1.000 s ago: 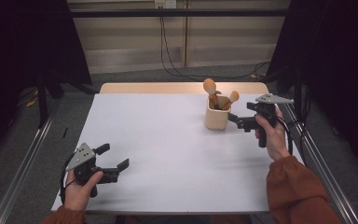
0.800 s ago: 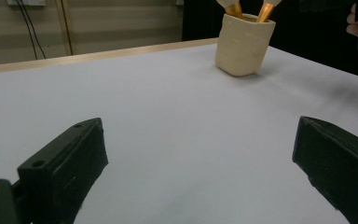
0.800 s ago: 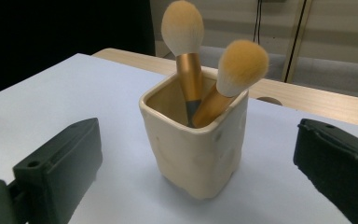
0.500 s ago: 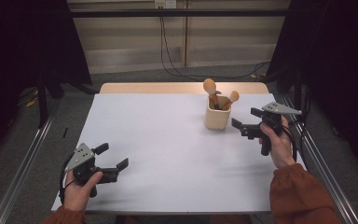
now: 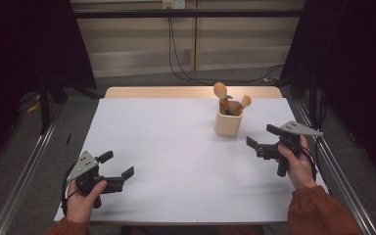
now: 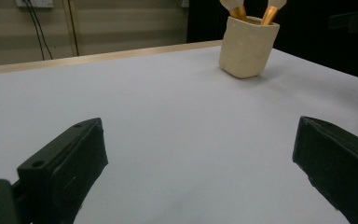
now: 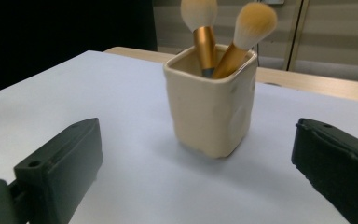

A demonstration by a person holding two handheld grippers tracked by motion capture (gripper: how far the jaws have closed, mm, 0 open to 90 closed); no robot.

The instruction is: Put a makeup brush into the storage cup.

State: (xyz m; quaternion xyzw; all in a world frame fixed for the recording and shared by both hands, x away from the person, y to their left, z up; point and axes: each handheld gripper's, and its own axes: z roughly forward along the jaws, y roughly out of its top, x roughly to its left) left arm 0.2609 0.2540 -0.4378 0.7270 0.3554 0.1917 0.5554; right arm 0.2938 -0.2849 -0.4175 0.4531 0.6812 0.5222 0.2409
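A cream square cup (image 5: 227, 124) (image 7: 212, 109) (image 6: 248, 45) stands on the white table (image 5: 176, 147) toward the back right. Two makeup brushes (image 5: 221, 93) (image 7: 198, 18) with gold ferrules stick up out of it. My right gripper (image 5: 263, 138) (image 7: 193, 172) is open, held a short way to the right of the cup with its jaws pointing at it and nothing between them. At the front left corner my left gripper (image 5: 117, 165) (image 6: 200, 172) is open too, far from the cup, empty over bare table.
A wooden strip (image 5: 166, 92) runs along the table's far edge. Metal rails (image 5: 22, 181) flank both sides of the table. Black curtains (image 5: 24, 44) hang at left and right, and cables (image 5: 176, 54) run down the back wall.
My right gripper has drawn back from the cup, toward the front right. The left gripper has stayed where it was.
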